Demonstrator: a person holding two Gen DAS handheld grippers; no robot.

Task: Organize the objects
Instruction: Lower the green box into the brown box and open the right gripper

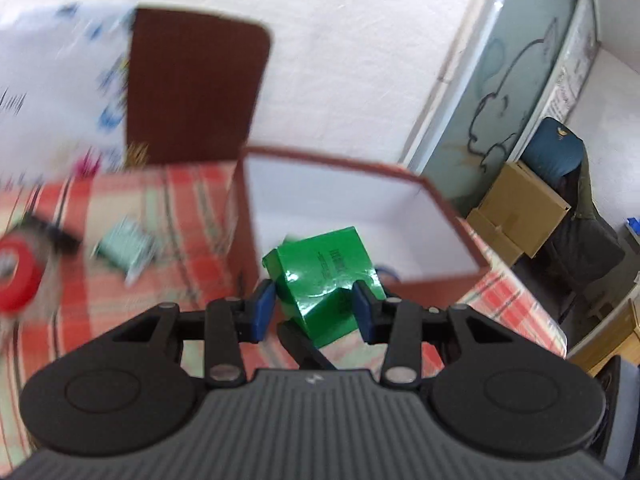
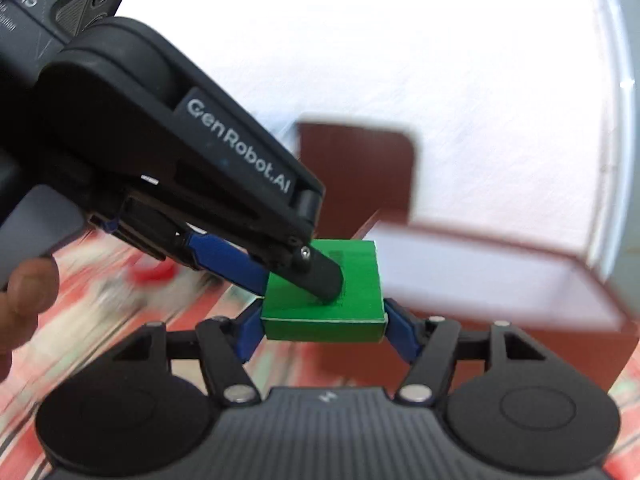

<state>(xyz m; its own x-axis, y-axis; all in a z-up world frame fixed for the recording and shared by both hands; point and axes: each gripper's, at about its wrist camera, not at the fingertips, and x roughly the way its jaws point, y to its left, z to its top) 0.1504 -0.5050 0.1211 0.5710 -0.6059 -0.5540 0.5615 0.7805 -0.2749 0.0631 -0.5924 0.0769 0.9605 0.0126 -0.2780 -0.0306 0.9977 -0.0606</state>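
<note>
Over a red checked tablecloth (image 1: 132, 288) both claws squeeze one green box (image 2: 324, 304), the right claw (image 2: 324, 322) gripping its two sides and the left claw (image 1: 314, 308) pinching it top and bottom, with an open brown box (image 1: 400, 276) just past them and red tape (image 1: 16, 276) off left.

Office-like workroom, doodled glass partition (image 1: 496, 92), stacked cardboard boxes (image 1: 516, 216), blue chair (image 1: 554, 148), checked cloth tabletop (image 1: 132, 292)
</note>
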